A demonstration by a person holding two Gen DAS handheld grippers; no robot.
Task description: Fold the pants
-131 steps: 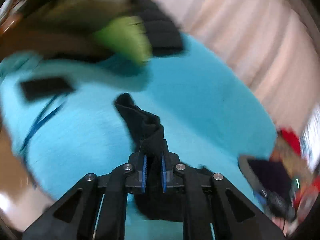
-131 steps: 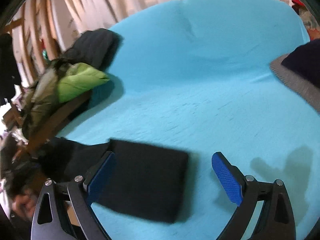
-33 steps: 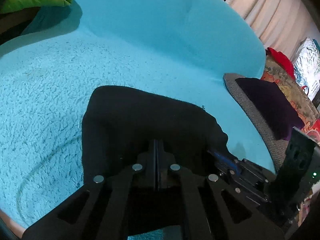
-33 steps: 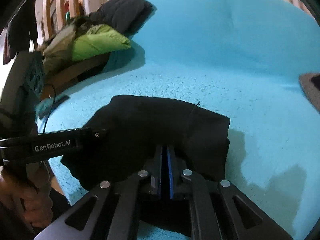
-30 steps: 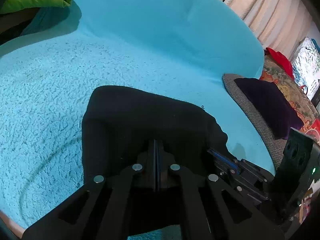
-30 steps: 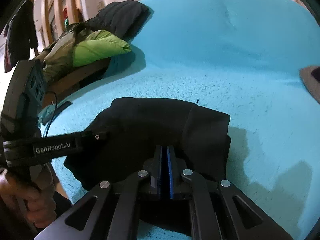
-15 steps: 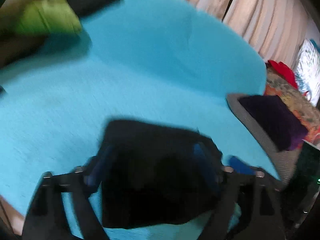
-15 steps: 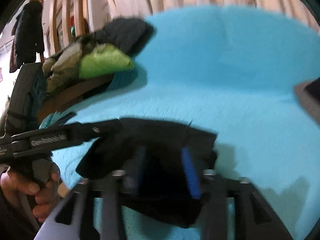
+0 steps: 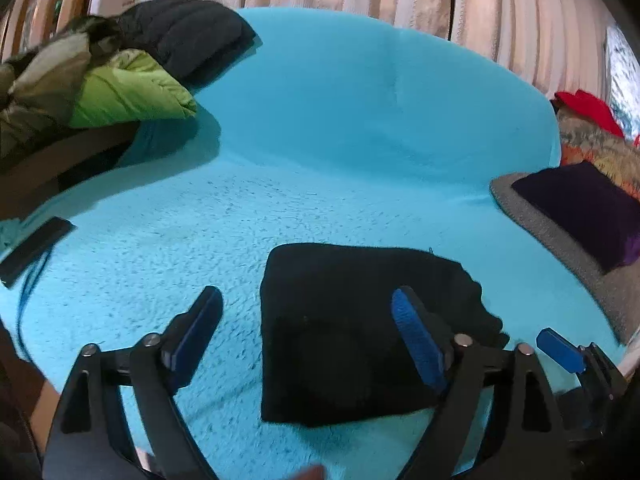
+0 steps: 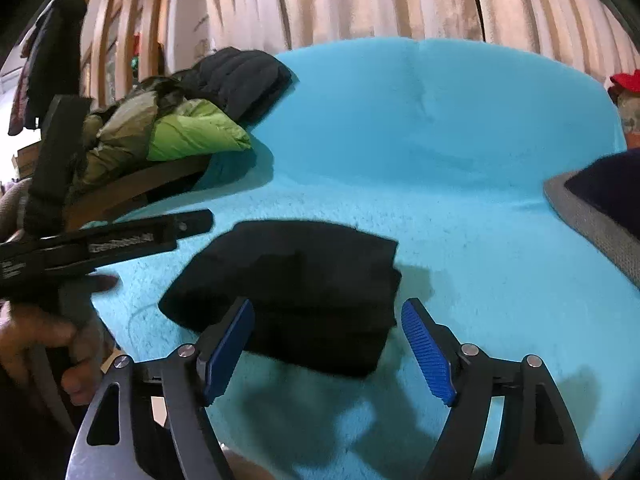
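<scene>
The black pants are lying folded into a small block on the blue blanket, just ahead of both grippers. The left gripper is being opened wide, and its right finger is hanging over the pants without any cloth being pinched. The right gripper is being opened too, with the near edge of the pants seen between its fingers, but nothing is being squeezed. The folding is probably being finished, and the grippers likely only need to be pulled away. Far left of the grippers, a green jacket and a black jacket are piled up. Curtains are hanging behind. A purple cushion is sitting to the right.
</scene>
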